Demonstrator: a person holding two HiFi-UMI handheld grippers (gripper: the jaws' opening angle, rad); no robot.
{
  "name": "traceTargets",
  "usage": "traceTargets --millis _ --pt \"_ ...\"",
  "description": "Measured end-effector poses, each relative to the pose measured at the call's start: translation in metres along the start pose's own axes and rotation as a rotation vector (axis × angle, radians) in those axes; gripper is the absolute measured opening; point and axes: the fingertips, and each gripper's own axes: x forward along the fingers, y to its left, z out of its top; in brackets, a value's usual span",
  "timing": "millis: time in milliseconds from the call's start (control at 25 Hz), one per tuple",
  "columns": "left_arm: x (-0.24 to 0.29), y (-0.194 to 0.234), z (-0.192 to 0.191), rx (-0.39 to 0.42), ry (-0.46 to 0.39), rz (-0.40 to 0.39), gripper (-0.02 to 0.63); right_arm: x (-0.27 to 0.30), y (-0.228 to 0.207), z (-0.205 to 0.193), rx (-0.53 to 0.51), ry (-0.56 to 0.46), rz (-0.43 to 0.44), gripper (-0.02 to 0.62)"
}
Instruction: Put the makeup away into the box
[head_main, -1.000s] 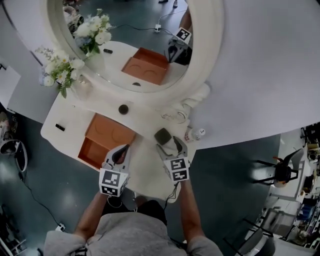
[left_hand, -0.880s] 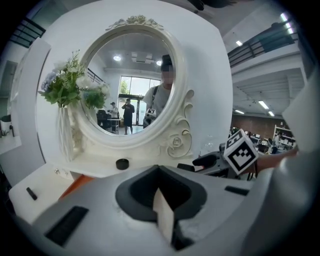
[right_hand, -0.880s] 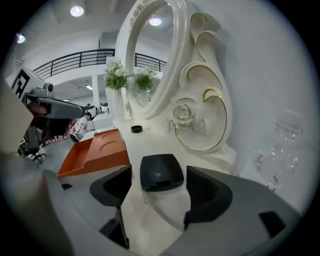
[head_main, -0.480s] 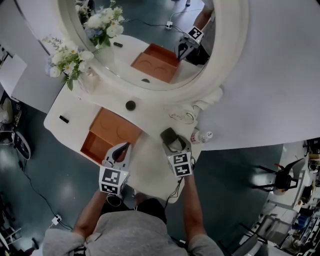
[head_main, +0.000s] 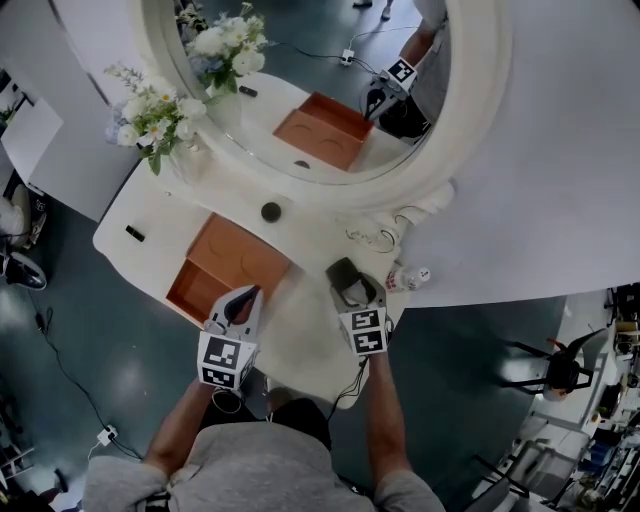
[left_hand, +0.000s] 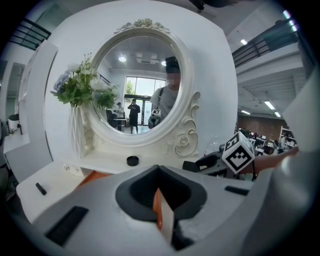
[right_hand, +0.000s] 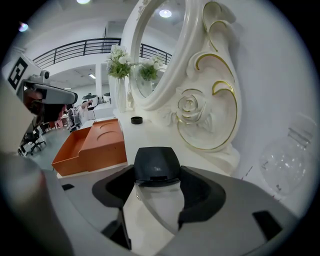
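A dark grey, rounded-square compact (right_hand: 156, 165) lies flat on the white worktop (head_main: 300, 335). The right gripper's (head_main: 350, 290) wide jaws, just closing, seemingly press its sides. The left gripper's (head_main: 240, 300) jaws meet.

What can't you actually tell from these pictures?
Orange rectangular box: its raised half hides whatever lies beneath, in every view.
Small black stick left of the box: too small in head view to identify.
Clear plastic bottle: contents too small in head view, blurred in right gripper view.

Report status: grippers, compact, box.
Left gripper shut, at box corner. Right gripper: jaws just closing round compact; grip unconfirmed. Nothing seen between compact and box.
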Motion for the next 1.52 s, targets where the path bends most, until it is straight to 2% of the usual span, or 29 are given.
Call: traceTargets --millis 360,600,960,1520 --pt "-0.024 0.023 0.000 -0.015 -0.020 0.055 0.000 -0.009 0.022 0.028 -0.003 -0.065 0.014 0.298" --pt "-0.047 0.045 -0.002 -0.034 -0.037 0.108 0.000 -0.013 0.051 0.057 -0.008 -0.128 0.058 0.297" --pt "-0.096 0.089 -0.018 -0.087 -0.051 0.219 0.000 -0.006 0.135 0.100 -0.089 -0.182 0.191 0.298" --pt "-0.180 0.159 -0.062 -0.182 -0.058 0.383 0.000 0.026 0.275 0.134 -0.234 -0.179 0.378 0.298"
